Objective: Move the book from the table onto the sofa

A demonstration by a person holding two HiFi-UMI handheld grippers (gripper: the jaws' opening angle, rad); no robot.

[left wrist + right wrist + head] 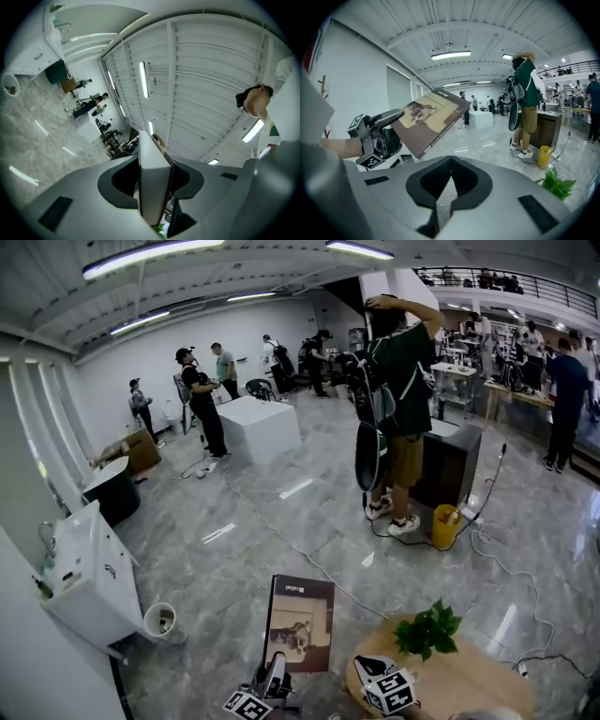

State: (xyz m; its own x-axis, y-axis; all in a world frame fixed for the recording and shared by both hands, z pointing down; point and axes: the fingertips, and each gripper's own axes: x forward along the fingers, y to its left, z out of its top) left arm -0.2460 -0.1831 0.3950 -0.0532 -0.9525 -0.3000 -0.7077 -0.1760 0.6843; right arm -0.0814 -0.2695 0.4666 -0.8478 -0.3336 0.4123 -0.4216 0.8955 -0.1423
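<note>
A brown-covered book [298, 622] with a picture on its front hangs in the air over the grey floor, left of the round wooden table [469, 688]. My left gripper [274, 675] is shut on its lower edge. In the left gripper view the book [151, 173] stands edge-on between the two jaws, tilted up toward the ceiling. My right gripper [380, 677] sits over the table's left rim, apart from the book. In the right gripper view its jaws [449, 161] meet with nothing between them, and the book [431, 118] and left gripper [375, 133] show to the left.
A small green plant [427, 628] stands on the table. On the floor are a white cup-like bin [161, 620], a yellow bin [445, 526] and cables [506, 568]. A white cabinet [89, 577] lines the left wall. A person [398, 399] stands ahead; others stand farther back.
</note>
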